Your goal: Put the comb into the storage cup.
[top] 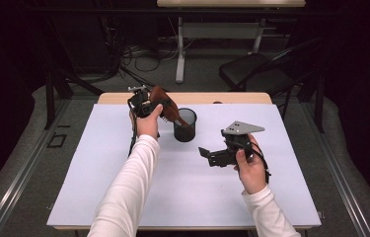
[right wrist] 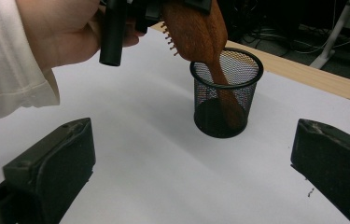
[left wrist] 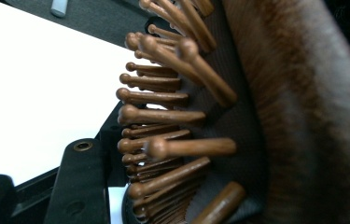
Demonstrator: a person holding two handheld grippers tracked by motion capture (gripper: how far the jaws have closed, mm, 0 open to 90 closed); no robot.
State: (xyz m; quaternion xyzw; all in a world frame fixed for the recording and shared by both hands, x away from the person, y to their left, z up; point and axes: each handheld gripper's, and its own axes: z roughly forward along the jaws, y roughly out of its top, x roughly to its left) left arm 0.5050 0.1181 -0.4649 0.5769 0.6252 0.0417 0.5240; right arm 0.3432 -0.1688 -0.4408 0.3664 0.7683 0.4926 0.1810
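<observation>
**Jaws clamped on the brush head, handle already down in the cup**

Jaws first: the left gripper [top: 143,104] is pinching the wooden hairbrush [top: 165,108] by its paddle head. In the left gripper view the bristle pegs [left wrist: 163,116] sit right up against the black jaw, so it's a real grip, not a hover.

Moving right, the brush's long axis slants down and to the right from those jaws, head up at the gripper, handle [right wrist: 226,100] poking into the black mesh cup [top: 185,125]. The right gripper view shows the handle reaching close to the bottom, leaning on the cup's far wall. So the cup lies just right of and below the left hand, basically under the brush.

Further right, the right gripper [top: 207,154] hangs over the white tabletop [top: 187,197], jaws spread wide, nothing between them, well apart from the cup.

My guess is the left hand just needs to let go so the brush stands in the cup. It's clearly the nearer one.
</observation>
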